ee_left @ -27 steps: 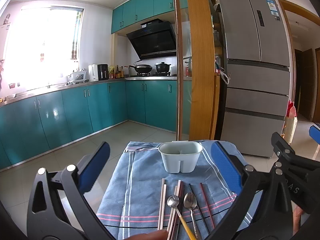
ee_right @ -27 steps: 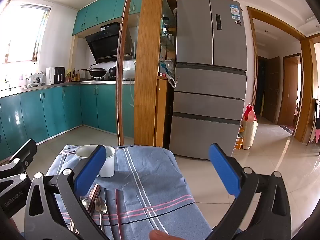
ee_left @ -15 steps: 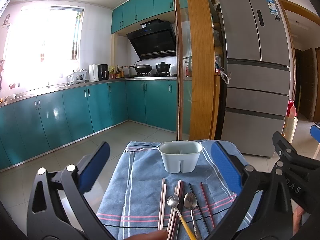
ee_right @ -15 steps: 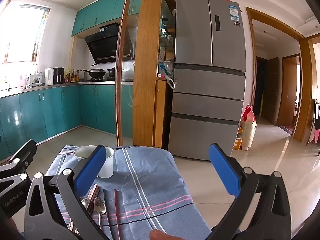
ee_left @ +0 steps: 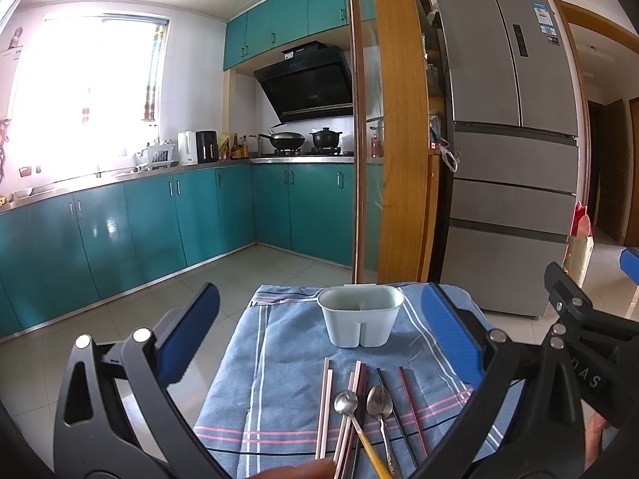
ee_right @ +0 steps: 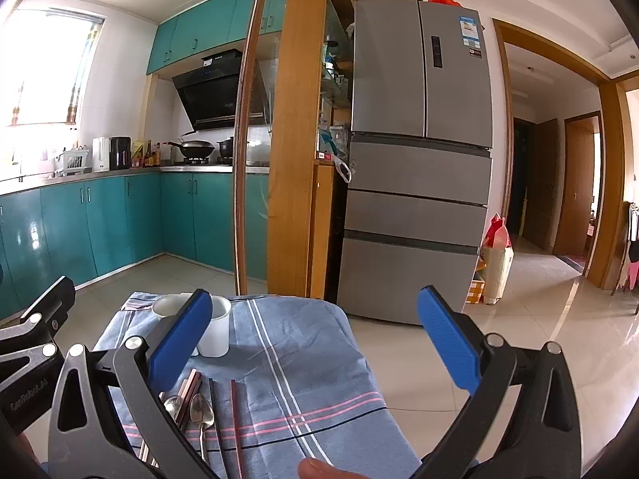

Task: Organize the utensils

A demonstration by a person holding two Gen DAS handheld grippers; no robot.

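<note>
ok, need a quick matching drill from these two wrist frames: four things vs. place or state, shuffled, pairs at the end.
Things:
1. pale two-compartment plastic utensil holder
2. gold-handled steel spoon
3. all-steel spoon
4. left hand-held gripper

Place or state:
A. open, holding nothing
B. far end of the cloth, upright
C. lying right of the other spoon
D. lying across the chopsticks

Pairs: 1-B, 2-D, 3-C, 4-A

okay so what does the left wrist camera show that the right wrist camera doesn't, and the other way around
Only the left wrist view shows the whole row of utensils: the pale chopsticks and the gold-handled spoon in full, plus both compartments of the white holder. Only the right wrist view shows the hallway doors and the bare right part of the blue cloth. Both show the silver spoon, the dark red chopstick, the fridge and open, empty tongs: left, right.
</note>
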